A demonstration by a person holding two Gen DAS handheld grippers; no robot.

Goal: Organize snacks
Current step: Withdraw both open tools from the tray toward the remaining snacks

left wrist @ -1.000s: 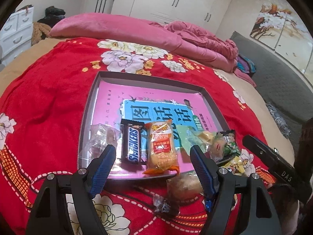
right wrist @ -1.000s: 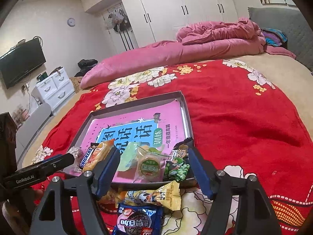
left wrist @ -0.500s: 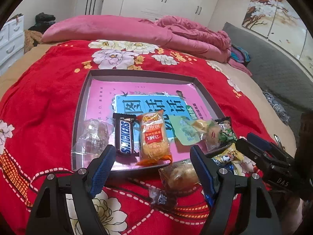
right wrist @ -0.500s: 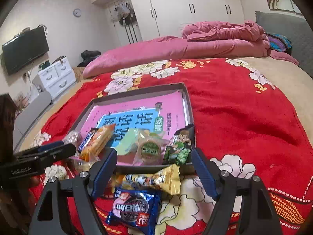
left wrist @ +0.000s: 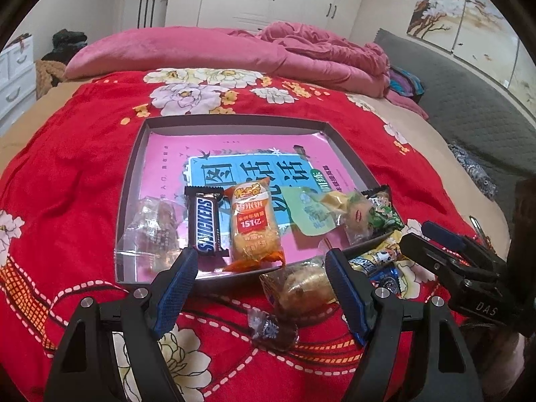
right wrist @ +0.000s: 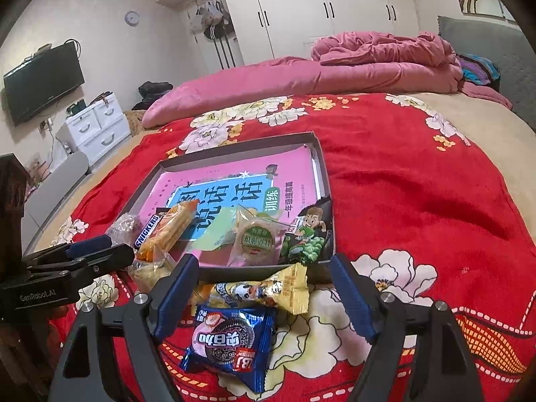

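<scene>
A grey tray (left wrist: 132,181) on the red bedspread holds a pink book and a row of snacks: a clear candy bag (left wrist: 150,231), a Snickers bar (left wrist: 206,226), an orange cracker packet (left wrist: 254,231), a round pastry (right wrist: 256,239) and a green pea packet (right wrist: 306,238). In front of the tray lie a brown pastry (left wrist: 298,288), a small dark candy (left wrist: 273,330), a yellow packet (right wrist: 261,289) and a blue cookie packet (right wrist: 231,338). My left gripper (left wrist: 261,264) is open over the brown pastry. My right gripper (right wrist: 264,268) is open above the yellow and blue packets, holding nothing.
A pink quilt (right wrist: 335,70) is heaped at the far side of the bed. White wardrobes line the back wall. A white drawer unit (right wrist: 97,127) and a television (right wrist: 43,80) stand at the left. The other gripper (left wrist: 435,244) shows at each view's edge.
The right gripper has drawn back from the tray's near corner, its jaws a little wider, and the blue packet has come fully into view. The left gripper has rolled slightly.
</scene>
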